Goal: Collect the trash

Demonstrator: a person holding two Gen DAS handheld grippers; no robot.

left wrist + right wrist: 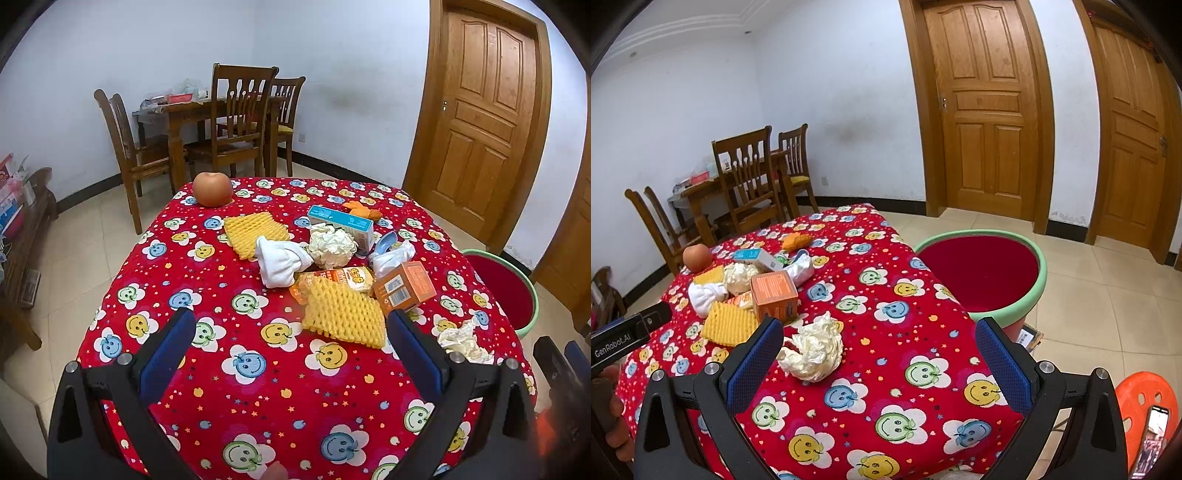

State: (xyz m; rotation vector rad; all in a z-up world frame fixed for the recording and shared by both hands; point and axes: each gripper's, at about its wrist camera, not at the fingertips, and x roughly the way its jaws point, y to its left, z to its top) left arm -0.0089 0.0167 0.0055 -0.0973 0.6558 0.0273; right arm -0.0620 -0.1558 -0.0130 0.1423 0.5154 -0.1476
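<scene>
Trash lies scattered on the red smiley-print tablecloth (236, 387): two yellow foam nets (343, 317) (255, 232), an orange carton (404, 286), a blue-white box (341, 221), a snack wrapper (343, 277), crumpled paper balls (332, 245) (814, 349) and white cloth (279, 260). My left gripper (291, 343) is open above the near cloth, short of the foam net. My right gripper (879, 345) is open, with the crumpled paper ball just inside its left finger. A red basin with a green rim (982, 271) stands beside the table's right edge.
An apple (212, 189) sits at the table's far left corner, an orange toy (364, 210) at the far side. A wooden dining table and chairs (221, 122) stand behind. An orange stool (1145, 406) with a phone is at lower right. Wooden doors (986, 110) line the wall.
</scene>
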